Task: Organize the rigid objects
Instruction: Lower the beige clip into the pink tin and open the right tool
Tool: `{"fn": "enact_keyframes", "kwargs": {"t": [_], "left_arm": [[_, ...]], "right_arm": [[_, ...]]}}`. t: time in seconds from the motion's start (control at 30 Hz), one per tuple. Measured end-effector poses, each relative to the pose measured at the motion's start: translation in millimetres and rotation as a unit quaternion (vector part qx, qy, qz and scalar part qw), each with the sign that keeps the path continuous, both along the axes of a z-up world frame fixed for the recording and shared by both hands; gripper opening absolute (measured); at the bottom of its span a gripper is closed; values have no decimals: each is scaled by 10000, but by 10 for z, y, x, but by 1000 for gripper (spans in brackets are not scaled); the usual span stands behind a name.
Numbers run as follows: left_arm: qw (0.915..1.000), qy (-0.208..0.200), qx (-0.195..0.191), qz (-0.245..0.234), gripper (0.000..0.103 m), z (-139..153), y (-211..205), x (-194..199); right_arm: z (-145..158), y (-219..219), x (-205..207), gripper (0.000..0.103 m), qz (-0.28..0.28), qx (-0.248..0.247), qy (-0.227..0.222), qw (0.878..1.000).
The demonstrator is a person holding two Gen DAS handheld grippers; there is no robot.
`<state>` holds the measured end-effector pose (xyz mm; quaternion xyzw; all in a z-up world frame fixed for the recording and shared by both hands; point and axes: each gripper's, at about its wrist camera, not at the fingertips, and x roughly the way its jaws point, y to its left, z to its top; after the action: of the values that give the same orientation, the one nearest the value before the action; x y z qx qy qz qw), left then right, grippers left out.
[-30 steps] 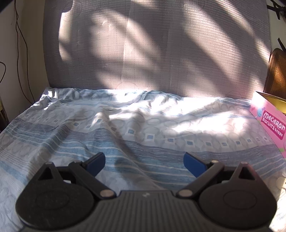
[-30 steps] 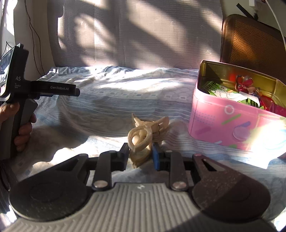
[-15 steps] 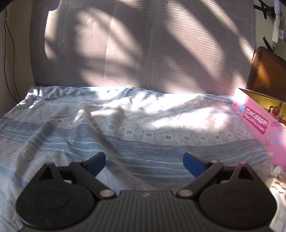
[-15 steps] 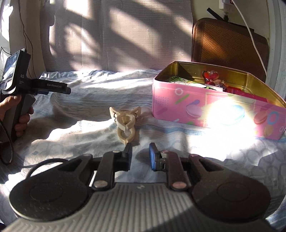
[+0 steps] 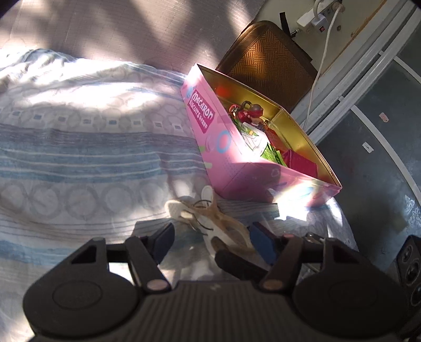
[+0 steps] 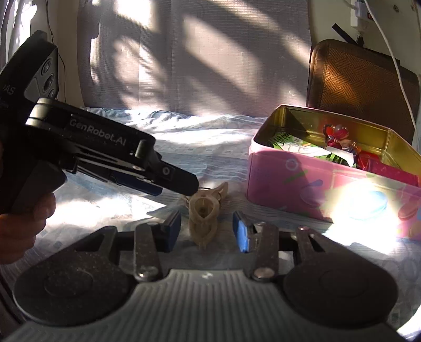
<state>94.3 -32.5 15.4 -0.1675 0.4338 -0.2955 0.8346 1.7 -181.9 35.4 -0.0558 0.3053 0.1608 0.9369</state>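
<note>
With several trinkets already in my pink tin [image 6: 315,184], the beige hair claw [image 6: 204,215] lies on the bed beside it, between both released tools — left [image 5: 210,236] closing, right [image 6: 206,231] opening.

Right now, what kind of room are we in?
Probably a bedroom. A patterned bedsheet covers a soft, rumpled surface like a bed, a padded headboard seems to rise behind it, and a power strip hangs on the wall. A pink biscuit tin sits on the sheet.

Left tongs [image 5: 211,243] closing around beige clip [image 5: 210,218] — untouched, pink tin [image 5: 229,160] beyond, striped bedsheet [image 5: 79,157]
</note>
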Motion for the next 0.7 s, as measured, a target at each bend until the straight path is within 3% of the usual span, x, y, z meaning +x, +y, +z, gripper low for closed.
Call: {"fn": "enact_keyframes", "kwargs": {"t": [0.03,0.07,0.1,0.13,0.3,0.4,0.5,0.63,0.7], "left_arm": [[10000,30,-15,34,63,-37,-31,9],[9999,-89,6,80,55,-43,-61,-5],[9999,-81,77,80,55,-38,-96,-8],[9999,-78,28,79,48,-22,-101,-16],[9970,-705,-297,-119,45,394,-148,-114],[9925,-1175,-177,-283,45,662,-365,-93],[9887,-1418,-26,-485,45,819,-652,76],[9863,-1536,158,-587,50,849,-1032,436],[9862,-1541,296,-535,68,821,-1171,626]], "right_arm": [[-39,16,55,46,21,33,90,10000],[-81,27,99,44,82,109,189,9997],[-103,41,116,31,98,165,212,9996],[-107,67,98,30,48,185,105,9998],[133,84,-158,30,-21,83,-1004,9949],[321,3,-199,30,-235,-45,-1597,9869],[459,-198,-87,30,-489,10,-1808,9823],[553,-515,258,30,-752,224,-1691,9825],[550,-626,481,30,-921,207,-1635,9820]]}}
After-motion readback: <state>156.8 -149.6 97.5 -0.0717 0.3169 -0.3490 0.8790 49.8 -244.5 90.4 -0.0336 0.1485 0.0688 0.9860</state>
